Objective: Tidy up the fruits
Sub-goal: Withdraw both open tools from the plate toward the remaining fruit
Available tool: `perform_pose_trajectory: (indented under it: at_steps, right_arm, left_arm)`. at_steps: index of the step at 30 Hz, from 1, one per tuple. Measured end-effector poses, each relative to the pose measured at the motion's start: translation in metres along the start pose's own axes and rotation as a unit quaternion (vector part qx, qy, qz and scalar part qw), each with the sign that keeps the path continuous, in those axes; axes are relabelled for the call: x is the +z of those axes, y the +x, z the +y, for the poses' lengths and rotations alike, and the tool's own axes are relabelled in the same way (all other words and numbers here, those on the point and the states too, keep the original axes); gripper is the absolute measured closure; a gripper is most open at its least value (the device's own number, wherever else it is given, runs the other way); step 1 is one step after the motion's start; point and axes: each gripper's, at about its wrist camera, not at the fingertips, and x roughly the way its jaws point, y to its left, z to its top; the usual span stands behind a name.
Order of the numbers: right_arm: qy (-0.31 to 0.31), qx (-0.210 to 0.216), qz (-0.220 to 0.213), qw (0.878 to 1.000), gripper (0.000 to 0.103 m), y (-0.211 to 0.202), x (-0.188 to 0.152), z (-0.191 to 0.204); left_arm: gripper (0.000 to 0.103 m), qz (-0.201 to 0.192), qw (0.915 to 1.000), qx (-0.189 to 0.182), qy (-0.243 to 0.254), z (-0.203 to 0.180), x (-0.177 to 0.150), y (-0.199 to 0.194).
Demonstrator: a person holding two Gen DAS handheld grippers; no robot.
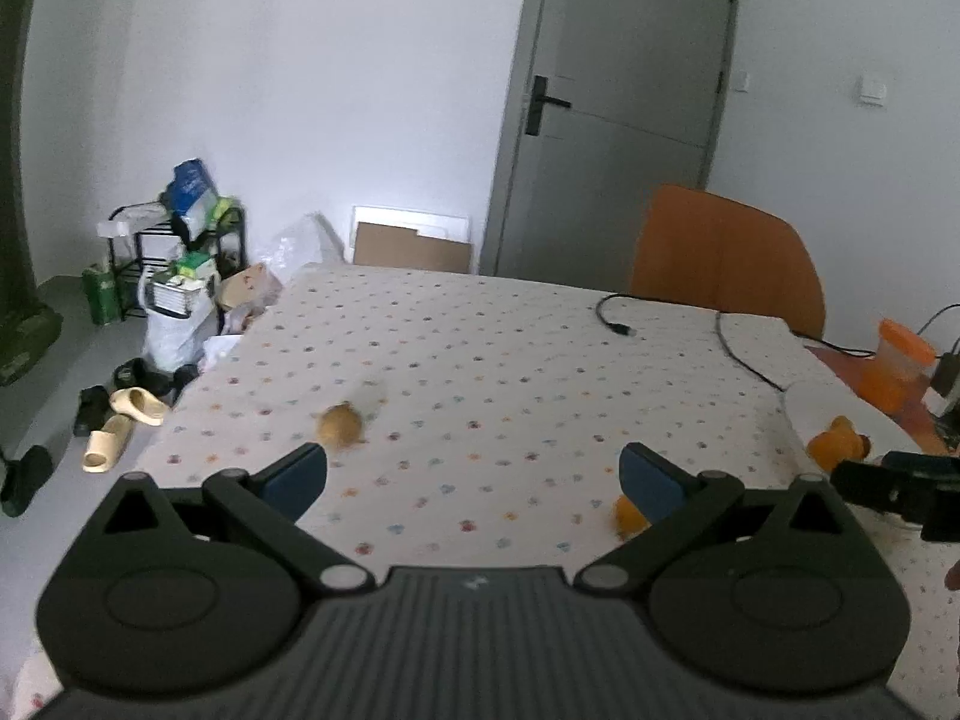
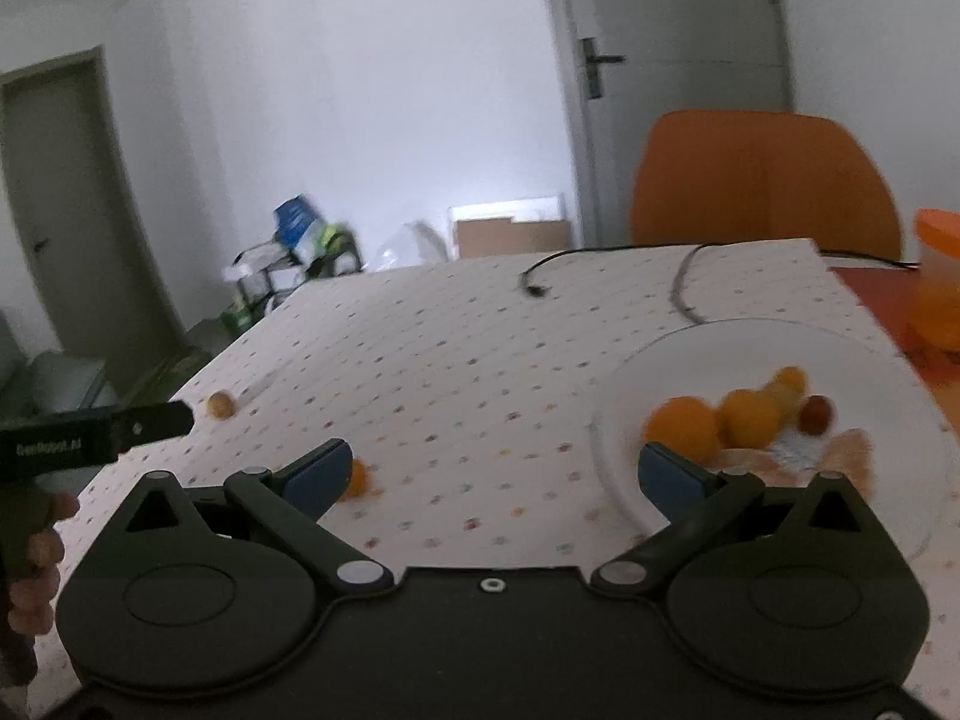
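A table (image 1: 480, 360) under a white cloth dotted with small coloured flowers fills both views, in a room with pale walls and a grey door (image 1: 618, 108) at 1 o'clock. An orange chair (image 1: 726, 252) stands at the far edge. Two fruits lie loose on the cloth: a brownish fruit (image 1: 340, 426) at 10 o'clock in the left wrist view, and a small orange fruit (image 1: 627, 515) at 4 o'clock, partly hidden by that gripper's finger. The white plate (image 2: 750, 342), at 3 o'clock in the right wrist view, holds about four or five blurred fruits (image 2: 744, 414), mostly orange, one dark red. The left gripper (image 1: 473, 471) hangs with its jaws spread wide and empty; the right gripper (image 2: 495, 471) is likewise spread and empty, one finger over the plate's near rim. A black cable (image 1: 618, 318) trails across the far cloth, an orange container (image 1: 900, 360) sits beyond the plate, and a cluttered rack (image 1: 174, 252) and slippers (image 1: 123, 426) stand on the floor at 9 o'clock.
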Motion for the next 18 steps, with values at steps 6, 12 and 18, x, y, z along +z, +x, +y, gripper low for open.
perform_pose_trajectory:
  at_steps: [6,12,18]
  right_arm:
    - [-0.017,0.017,0.012,1.000,0.000,0.011,0.001,0.024]
    - [-0.027,0.033,0.022,0.999,0.000,0.021,0.001,0.043]
    - [-0.043,0.040,0.033,0.998,0.001,0.028,-0.003,0.058]
  left_arm:
    - [0.000,0.000,0.9996,0.020,-0.017,0.025,-0.001,-0.007]
    - [0.000,0.008,0.9990,0.033,-0.031,0.045,-0.004,-0.008]
    - [0.000,0.012,0.9986,0.035,-0.039,0.056,-0.009,-0.006]
